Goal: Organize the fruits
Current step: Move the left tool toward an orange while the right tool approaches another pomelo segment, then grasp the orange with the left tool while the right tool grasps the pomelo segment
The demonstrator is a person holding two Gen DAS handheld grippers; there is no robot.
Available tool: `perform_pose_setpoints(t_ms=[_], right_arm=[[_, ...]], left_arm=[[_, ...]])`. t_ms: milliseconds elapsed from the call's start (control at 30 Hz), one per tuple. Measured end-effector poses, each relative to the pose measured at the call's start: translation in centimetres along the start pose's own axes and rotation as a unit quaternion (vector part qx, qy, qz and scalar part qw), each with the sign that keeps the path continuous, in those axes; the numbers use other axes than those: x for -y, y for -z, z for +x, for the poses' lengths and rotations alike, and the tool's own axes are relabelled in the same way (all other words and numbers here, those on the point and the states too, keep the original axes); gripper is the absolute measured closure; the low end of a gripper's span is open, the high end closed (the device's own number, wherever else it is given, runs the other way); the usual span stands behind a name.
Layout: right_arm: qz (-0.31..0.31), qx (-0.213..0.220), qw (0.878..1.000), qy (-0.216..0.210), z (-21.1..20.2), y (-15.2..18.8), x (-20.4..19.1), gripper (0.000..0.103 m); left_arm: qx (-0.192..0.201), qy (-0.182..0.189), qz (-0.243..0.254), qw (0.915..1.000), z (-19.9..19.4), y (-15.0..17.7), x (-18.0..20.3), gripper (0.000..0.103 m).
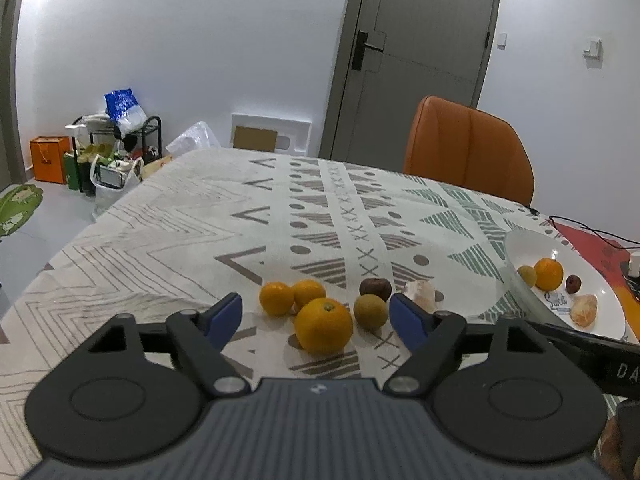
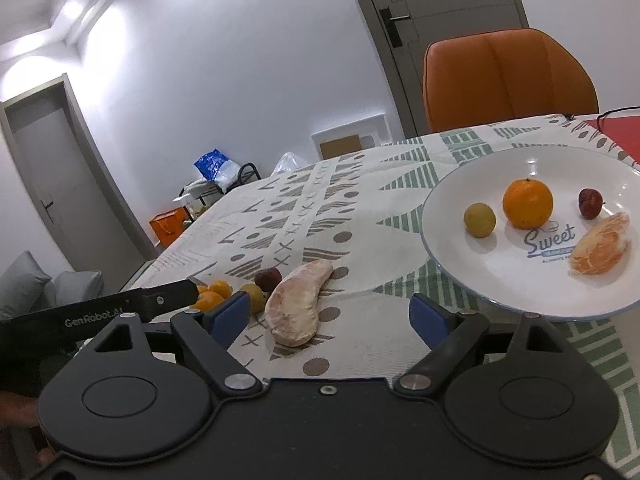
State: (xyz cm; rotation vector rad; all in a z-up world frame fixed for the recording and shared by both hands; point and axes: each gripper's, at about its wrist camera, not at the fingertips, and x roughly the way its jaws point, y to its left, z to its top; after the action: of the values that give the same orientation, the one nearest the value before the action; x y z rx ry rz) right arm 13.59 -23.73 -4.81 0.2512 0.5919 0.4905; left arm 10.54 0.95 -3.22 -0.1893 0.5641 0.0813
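Fruits lie in two groups on the patterned tablecloth (image 1: 168,216); behind the table stands an orange chair (image 2: 508,76); the white plate (image 2: 460,248) at the right holds an orange (image 2: 528,203), a peeled segment (image 2: 600,250), a yellow-green fruit (image 2: 479,220) and a small dark red one (image 2: 590,202), all apart from each other; the left gripper (image 1: 315,312) is spread wide with nothing between its blue pads – a big orange (image 1: 324,325) sits in its gap, with two small oranges (image 1: 276,298) touching behind it and a green fruit (image 1: 370,311) and a brown one (image 1: 375,288) just to the right; the right gripper (image 2: 330,314) is likewise spread and empty – a pale pomelo wedge (image 2: 298,304) lies on the cloth between its pads
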Motion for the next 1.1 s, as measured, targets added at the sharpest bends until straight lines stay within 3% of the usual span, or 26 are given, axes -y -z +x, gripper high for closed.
perform_pose_setpoints(t_ms=[167, 433, 600, 733, 1100], right_arm=[[-0.004, -0.015, 1.000, -0.004, 0.9, 0.1, -0.3, 0.025], [-0.016, -0.033, 0.999, -0.010, 2.4, 0.1, -1.2, 0.032], [-0.022, -0.043, 0.999, -0.010, 3.4, -0.1, -1.9, 0.035], [-0.027, -0.049, 0.998, -0.008, 4.0, 0.0, -2.3, 0.035], [-0.041, -0.056, 0.998, -0.006, 6.0, -0.3, -3.6, 0.036]], left_arm=[[-0.013, 0.005, -0.009, 0.9999, 1.1, 0.2, -0.5, 0.035], [-0.025, 0.014, -0.024, 0.9993, 2.2, 0.3, -1.2, 0.040], [-0.031, 0.032, -0.035, 0.9984, 2.8, 0.5, -1.7, 0.052], [-0.028, 0.044, -0.041, 0.9978, 2.7, 0.4, -2.0, 0.067], [-0.030, 0.029, -0.061, 0.9972, 1.8, 0.2, -4.2, 0.068]])
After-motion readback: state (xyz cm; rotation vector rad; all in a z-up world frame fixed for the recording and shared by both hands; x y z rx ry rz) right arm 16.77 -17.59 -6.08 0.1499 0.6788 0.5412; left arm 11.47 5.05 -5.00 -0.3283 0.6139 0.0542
